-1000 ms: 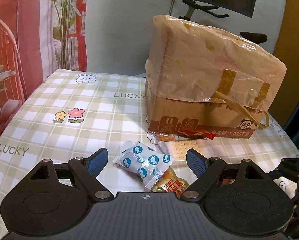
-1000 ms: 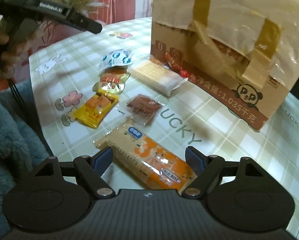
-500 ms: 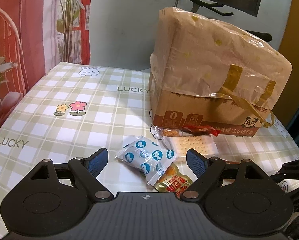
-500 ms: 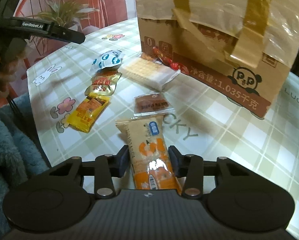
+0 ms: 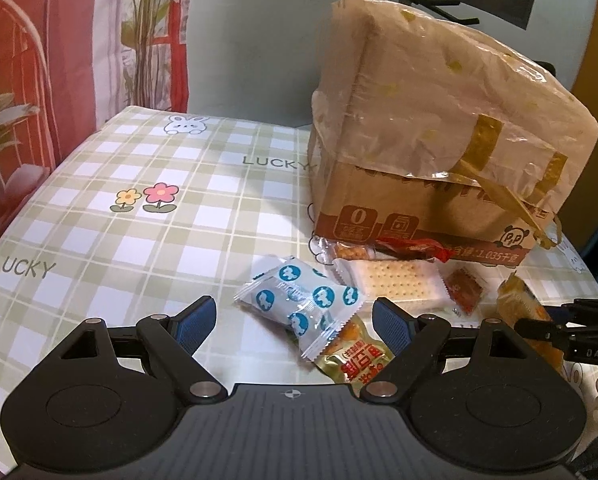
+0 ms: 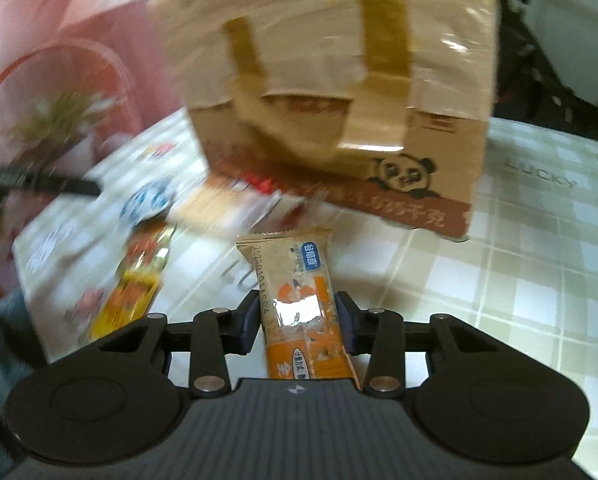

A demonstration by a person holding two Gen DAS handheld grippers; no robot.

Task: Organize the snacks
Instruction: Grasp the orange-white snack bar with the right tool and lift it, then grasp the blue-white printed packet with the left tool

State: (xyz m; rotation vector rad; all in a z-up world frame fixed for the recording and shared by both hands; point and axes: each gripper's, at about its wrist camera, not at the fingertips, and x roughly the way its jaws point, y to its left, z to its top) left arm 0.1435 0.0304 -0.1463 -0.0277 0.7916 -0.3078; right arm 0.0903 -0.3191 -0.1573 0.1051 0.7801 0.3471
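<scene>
Between the right hand-held gripper's [image 6: 297, 326] fingers, apparently pinched: orange snack packet [image 6: 299, 304].

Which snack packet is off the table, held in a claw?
The orange-and-tan packet, pinched in the right claw; the other packets all lie flat on the tablecloth.

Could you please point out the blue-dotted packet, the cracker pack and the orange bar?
Blue-dotted packet [image 5: 299, 304], left wrist, its middle.
Cracker pack [image 5: 395, 282], left wrist, cracker face.
Orange bar [image 6: 299, 304], right wrist, clear window.

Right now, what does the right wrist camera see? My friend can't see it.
The right tongs pinch an orange snack packet. Behind it a big cardboard box with a panda picture sits on the checked tablecloth; blurry snacks lie on the left.
</scene>
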